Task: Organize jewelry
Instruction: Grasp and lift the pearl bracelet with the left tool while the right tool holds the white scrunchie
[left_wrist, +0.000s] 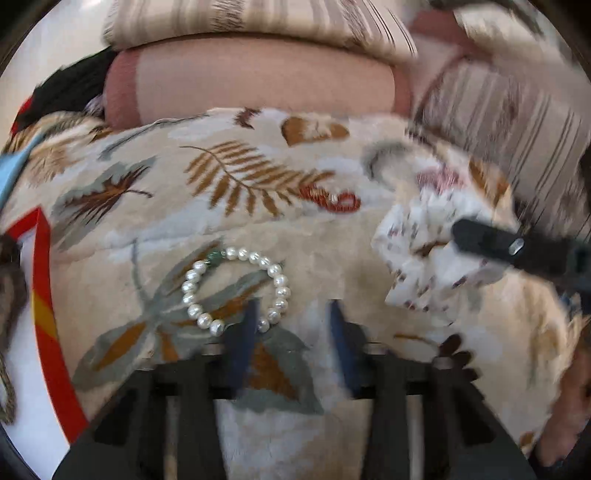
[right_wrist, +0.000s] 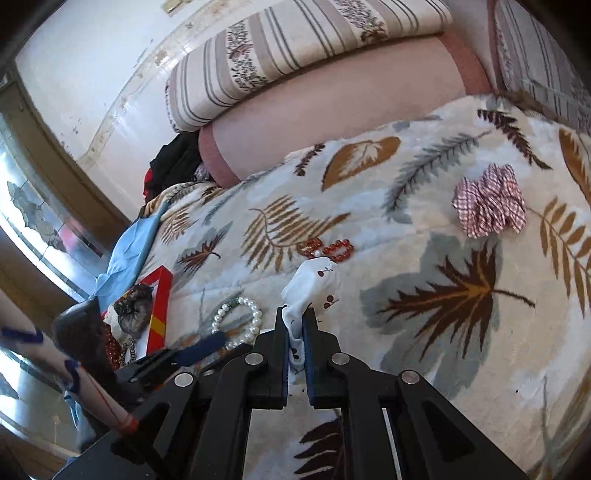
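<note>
On the leaf-print blanket (right_wrist: 424, 258), my right gripper (right_wrist: 295, 325) pinches a white scrunchie (right_wrist: 314, 280); my left gripper (left_wrist: 291, 314), fingers narrowly parted, next must straddle the pearl bracelet (left_wrist: 236, 290).

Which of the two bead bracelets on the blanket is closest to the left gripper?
The white pearl bracelet: the left gripper sits at its edge. The red bead bracelet lies farther off, on the brown fern print.

We see the left finger (left_wrist: 243, 332) hiding part of the pearl bracelet (left_wrist: 236, 291); the pouch (left_wrist: 424, 251) is blurred.
</note>
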